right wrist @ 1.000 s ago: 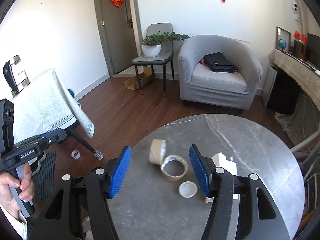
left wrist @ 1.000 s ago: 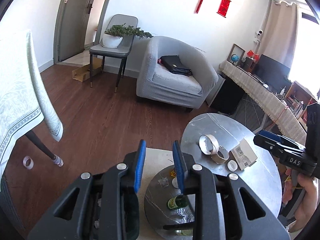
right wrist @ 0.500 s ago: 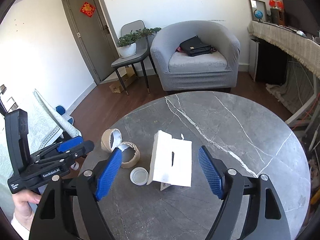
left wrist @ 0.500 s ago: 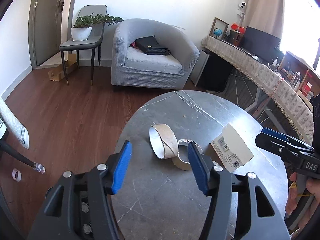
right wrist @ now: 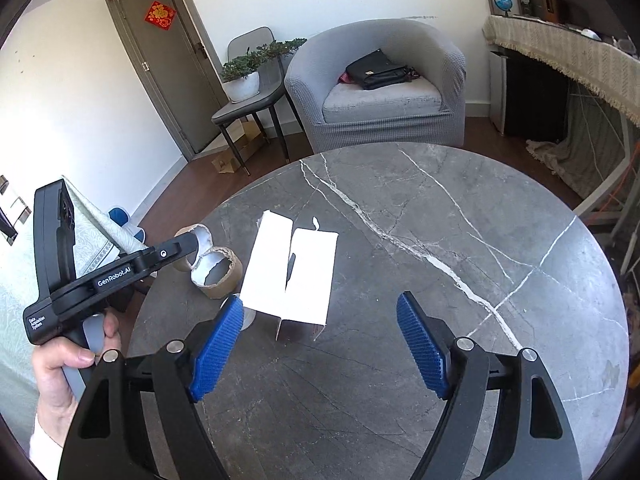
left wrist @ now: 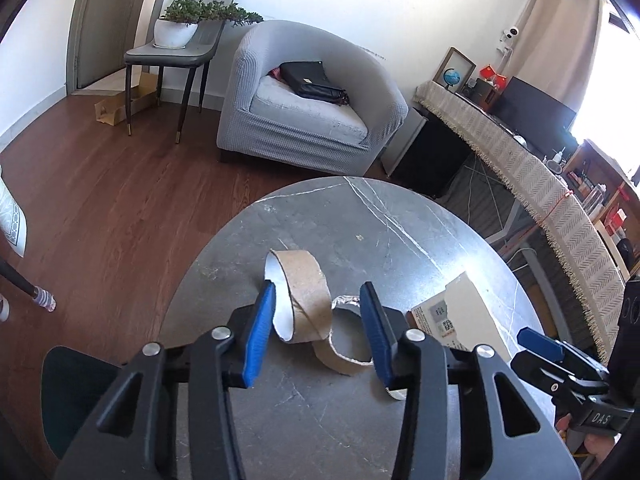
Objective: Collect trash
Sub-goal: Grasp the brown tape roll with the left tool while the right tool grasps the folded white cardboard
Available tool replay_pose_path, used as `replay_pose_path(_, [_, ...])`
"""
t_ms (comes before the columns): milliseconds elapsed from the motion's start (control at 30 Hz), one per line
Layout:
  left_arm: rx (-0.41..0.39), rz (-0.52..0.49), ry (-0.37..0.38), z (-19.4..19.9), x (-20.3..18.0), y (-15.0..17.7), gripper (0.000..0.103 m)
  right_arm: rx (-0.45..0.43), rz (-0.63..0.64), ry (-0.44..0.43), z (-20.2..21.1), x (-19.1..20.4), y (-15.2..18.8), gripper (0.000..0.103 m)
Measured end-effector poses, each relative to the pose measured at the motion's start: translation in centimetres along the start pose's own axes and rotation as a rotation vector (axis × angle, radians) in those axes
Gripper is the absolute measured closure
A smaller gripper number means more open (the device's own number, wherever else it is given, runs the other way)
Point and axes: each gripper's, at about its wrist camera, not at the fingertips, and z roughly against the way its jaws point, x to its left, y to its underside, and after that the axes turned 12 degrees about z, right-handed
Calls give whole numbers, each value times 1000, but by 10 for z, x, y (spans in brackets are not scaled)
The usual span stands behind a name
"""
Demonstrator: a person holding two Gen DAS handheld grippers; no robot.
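Observation:
Two empty cardboard tape rolls lie on the round grey marble table (left wrist: pixel 360 220): one upright roll (left wrist: pixel 304 300) and one flat roll (left wrist: pixel 344 344) beside it. My left gripper (left wrist: pixel 318 332) is open, its blue fingers on either side of the upright roll, not closed on it. A torn white carton (right wrist: pixel 292 276) lies to the right of the rolls (right wrist: pixel 218 274); it also shows in the left wrist view (left wrist: pixel 452 312). My right gripper (right wrist: pixel 320 344) is open and empty, just in front of the carton. A white cap (right wrist: pixel 249 317) peeks out by its left finger.
A grey armchair (left wrist: pixel 308 108) with a black bag stands behind the table. A chair with a potted plant (left wrist: pixel 180 36) is at the back left, a cloth-covered desk (left wrist: pixel 520 160) on the right. Wooden floor lies to the left of the table (right wrist: pixel 480 240).
My left gripper has swung from the lower shelf up onto the table top and closed in around the upright roll. My right gripper has moved right, from the rolls to the white carton.

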Motion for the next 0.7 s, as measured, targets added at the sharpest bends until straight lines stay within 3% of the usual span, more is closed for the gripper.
replay_pose_path(67, [4, 13, 16, -1, -1, 0, 73, -2, -20, -35, -2, -2, 3, 22])
replay_pose_path(200, [9, 38, 20, -4, 1, 0, 83, 4, -40, -54, -7, -4, 6, 18])
replay_pose_path(267, [-15, 38, -6, -1, 2, 0, 84, 8, -62, -68, -9, -5, 7, 18])
replay_pose_path(500, [-38, 35, 55, 13, -1, -3, 85, 0, -80, -98, -13, 2, 3, 17])
replay_pose_path(700, [-48, -8, 52, 23, -2, -4, 85, 5, -93, -107, -24, 10, -2, 17])
